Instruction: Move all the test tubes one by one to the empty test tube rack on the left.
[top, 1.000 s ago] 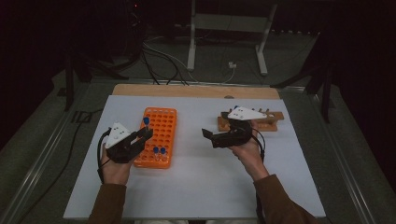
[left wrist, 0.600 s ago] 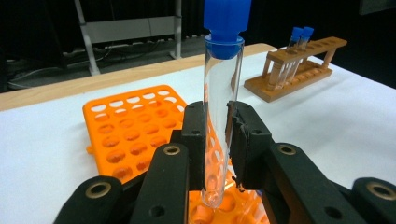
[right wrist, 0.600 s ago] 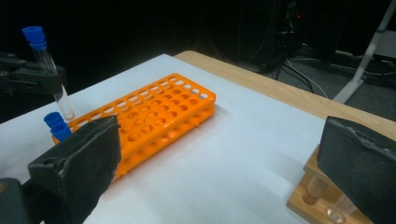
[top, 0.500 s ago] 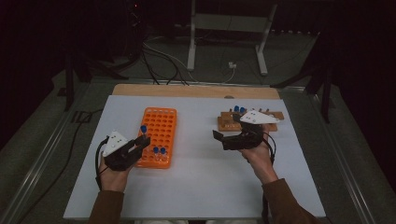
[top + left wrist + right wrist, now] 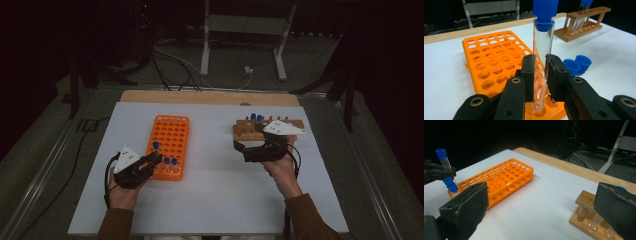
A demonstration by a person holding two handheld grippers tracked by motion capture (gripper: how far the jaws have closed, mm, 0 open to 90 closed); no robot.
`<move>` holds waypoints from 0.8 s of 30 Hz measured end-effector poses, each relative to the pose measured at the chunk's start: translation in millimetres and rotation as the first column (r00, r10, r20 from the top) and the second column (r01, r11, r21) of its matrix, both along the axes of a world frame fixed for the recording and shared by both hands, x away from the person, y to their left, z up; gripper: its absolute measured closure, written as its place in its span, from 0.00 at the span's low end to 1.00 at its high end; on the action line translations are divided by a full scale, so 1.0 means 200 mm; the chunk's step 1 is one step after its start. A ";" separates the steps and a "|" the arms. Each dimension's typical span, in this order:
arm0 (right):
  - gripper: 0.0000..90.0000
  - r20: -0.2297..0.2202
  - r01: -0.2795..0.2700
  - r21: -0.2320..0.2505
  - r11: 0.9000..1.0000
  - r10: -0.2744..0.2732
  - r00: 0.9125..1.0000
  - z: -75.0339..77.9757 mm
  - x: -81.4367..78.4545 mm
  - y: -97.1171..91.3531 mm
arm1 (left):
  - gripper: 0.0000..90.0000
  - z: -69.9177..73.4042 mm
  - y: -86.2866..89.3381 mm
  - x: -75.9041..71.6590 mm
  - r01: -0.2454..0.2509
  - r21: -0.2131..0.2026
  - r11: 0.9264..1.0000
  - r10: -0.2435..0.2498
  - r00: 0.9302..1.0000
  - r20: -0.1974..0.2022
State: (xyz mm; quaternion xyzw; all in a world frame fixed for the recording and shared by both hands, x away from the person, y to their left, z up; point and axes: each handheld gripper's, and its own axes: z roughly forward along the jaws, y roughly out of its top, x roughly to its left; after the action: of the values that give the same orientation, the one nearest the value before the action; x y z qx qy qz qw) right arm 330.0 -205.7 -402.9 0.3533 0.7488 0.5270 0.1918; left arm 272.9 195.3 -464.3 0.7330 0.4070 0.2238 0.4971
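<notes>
The left gripper [image 5: 541, 75] is clamped on a capped glass tube [image 5: 542, 55], held upright with its base just above a hole at the orange rack's [image 5: 170, 142] near end, likely for seating. 2 capped tubes [image 5: 576, 65] already stand just beside it. The right gripper [image 5: 247, 150], jaws spread and empty, hovers beside the wooden rack [image 5: 245, 131] near the table's [image 5: 215, 200] far right corner.

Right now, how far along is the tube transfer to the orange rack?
Done: two blue-capped tubes already stand in the orange rack at its near end. In hand: the left gripper is shut on a third capped tube, its bottom at a rack hole. Left: at least two tubes remain in the wooden rack; the right gripper is open and empty beside it.
</notes>
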 end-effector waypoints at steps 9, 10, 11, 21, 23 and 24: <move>0.00 -0.010 0.012 0.011 1.000 -0.011 1.000 -0.03 -0.01 -0.04 | 0.86 -0.04 0.00 0.00 0.008 0.006 1.000 -0.008 1.000 -0.020; 0.00 -0.012 0.012 0.011 1.000 -0.012 1.000 -0.03 -0.01 -0.04 | 0.86 -0.04 -0.01 0.00 0.011 0.013 1.000 -0.011 1.000 -0.022; 0.00 -0.013 0.015 0.014 1.000 -0.015 1.000 -0.04 -0.01 -0.04 | 0.86 -0.04 -0.01 0.00 0.012 0.022 1.000 -0.011 1.000 -0.025; 0.00 -0.021 0.024 0.025 0.999 -0.024 1.000 -0.06 -0.02 -0.08 | 0.86 -0.10 -0.01 0.00 0.023 0.077 0.997 -0.016 0.996 -0.083; 0.00 -0.025 0.023 0.025 0.999 -0.023 0.999 -0.07 -0.02 -0.08 | 0.86 -0.10 -0.02 0.00 0.028 0.089 0.996 -0.019 0.995 -0.094; 0.00 -0.025 0.023 0.025 0.999 -0.023 0.999 -0.07 -0.02 -0.08 | 0.86 -0.11 -0.02 0.00 0.027 0.092 0.995 -0.018 0.995 -0.095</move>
State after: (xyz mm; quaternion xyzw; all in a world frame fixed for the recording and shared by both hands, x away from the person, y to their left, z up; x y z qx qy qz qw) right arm 326.2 -221.7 -416.8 0.3707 0.7404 0.5297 0.1840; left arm 273.3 190.8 -486.1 0.7697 0.4105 0.2024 0.4451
